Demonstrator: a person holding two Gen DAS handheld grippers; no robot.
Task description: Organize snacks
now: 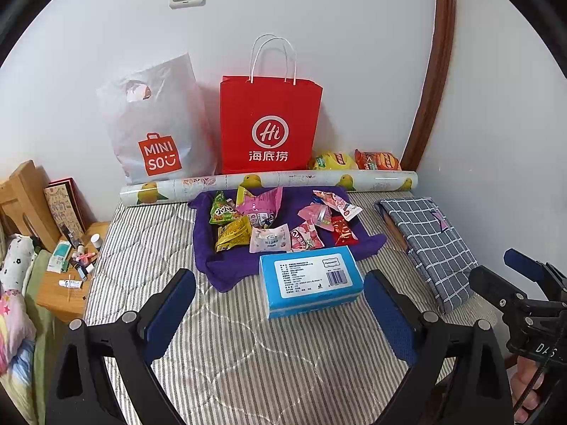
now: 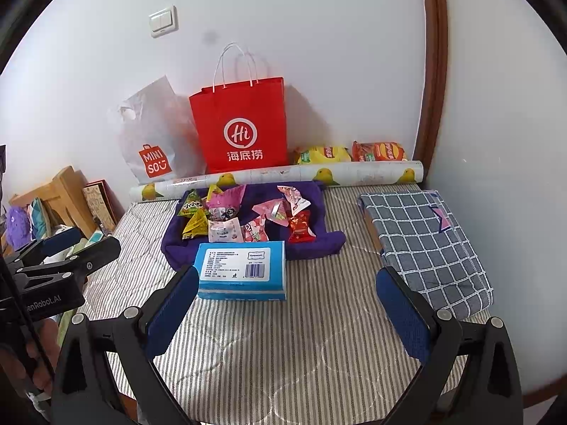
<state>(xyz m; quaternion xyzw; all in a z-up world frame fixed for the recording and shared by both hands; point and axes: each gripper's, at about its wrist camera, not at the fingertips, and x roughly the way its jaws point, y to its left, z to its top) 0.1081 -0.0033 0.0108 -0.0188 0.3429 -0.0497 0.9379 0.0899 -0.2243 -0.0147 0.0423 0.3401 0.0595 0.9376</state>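
Note:
Several small snack packets point(image 1: 276, 221) point(image 2: 244, 214), green, yellow, pink and red, lie scattered on a purple cloth point(image 1: 226, 269) point(image 2: 319, 242) on the striped mattress. A blue tissue box point(image 1: 310, 279) point(image 2: 242, 271) rests at the cloth's near edge. Two larger chip bags, yellow point(image 1: 331, 161) point(image 2: 322, 154) and orange point(image 1: 377, 160) point(image 2: 379, 151), sit against the wall behind a printed roll. My left gripper point(image 1: 280, 313) hangs open just short of the blue box, holding nothing. My right gripper point(image 2: 287, 313) is open too, its left finger point(image 2: 173, 313) close beside the box.
A red paper bag point(image 1: 271, 124) point(image 2: 241, 127) and a white plastic bag point(image 1: 156, 131) point(image 2: 152, 134) lean on the wall. A folded checked cloth point(image 1: 428, 244) point(image 2: 425, 244) lies at the right. A wooden side table point(image 1: 60, 294) with small bottles stands left of the mattress.

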